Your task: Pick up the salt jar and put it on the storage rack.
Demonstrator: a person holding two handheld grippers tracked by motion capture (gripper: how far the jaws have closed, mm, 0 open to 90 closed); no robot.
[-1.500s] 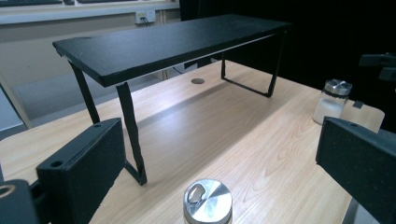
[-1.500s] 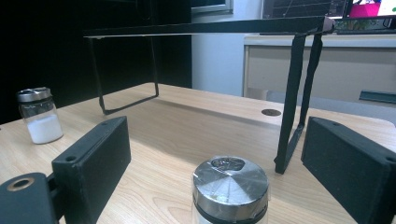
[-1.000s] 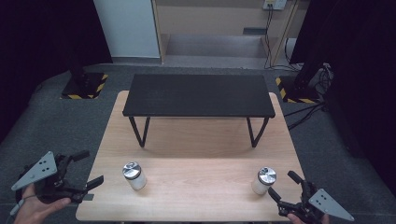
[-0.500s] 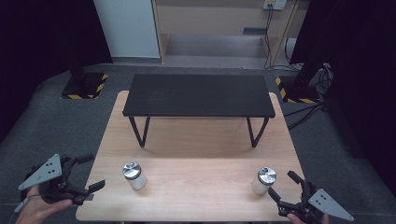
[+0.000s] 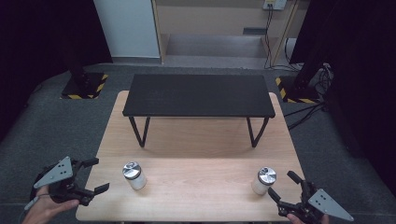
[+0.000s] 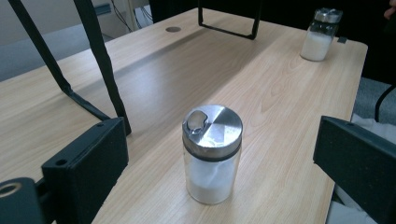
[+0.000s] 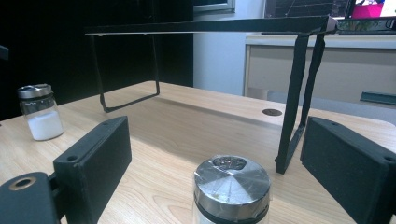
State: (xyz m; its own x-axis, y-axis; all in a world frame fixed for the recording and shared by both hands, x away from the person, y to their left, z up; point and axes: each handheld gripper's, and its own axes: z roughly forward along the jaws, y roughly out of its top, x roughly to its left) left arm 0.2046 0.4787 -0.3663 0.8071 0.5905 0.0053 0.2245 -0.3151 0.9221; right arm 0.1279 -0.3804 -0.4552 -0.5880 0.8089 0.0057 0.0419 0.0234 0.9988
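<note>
Two glass shakers with steel lids stand upright near the front edge of the wooden table [image 5: 196,140], well apart from each other; each holds a white powder. The left shaker [image 5: 134,176] sits toward the table's left front, and in the left gripper view it stands between and just beyond the two black jaws, its lid bearing a small flip tab, its glass about a third full; nothing touches it. The left gripper [image 5: 94,176] hangs just off the table's left edge, held in a hand [image 5: 44,207] at the lower left of the high view, its jaws spread wide and empty, pointed across at the left shaker. The right shaker [image 5: 263,180] sits near the table's right front corner; in the right gripper view its round lid shows close below and between the jaws, with clear space on either side. The right gripper [image 5: 286,186] is at the table's front right corner, just beside that shaker, its jaws likewise wide apart and gripping nothing. Farther back on the table stands a low black shelf [image 5: 198,95] on thin metal legs, spanning most of the table's width; both shakers stand in front of it. Grey carpet floor [image 5: 56,126] surrounds the table.
</note>
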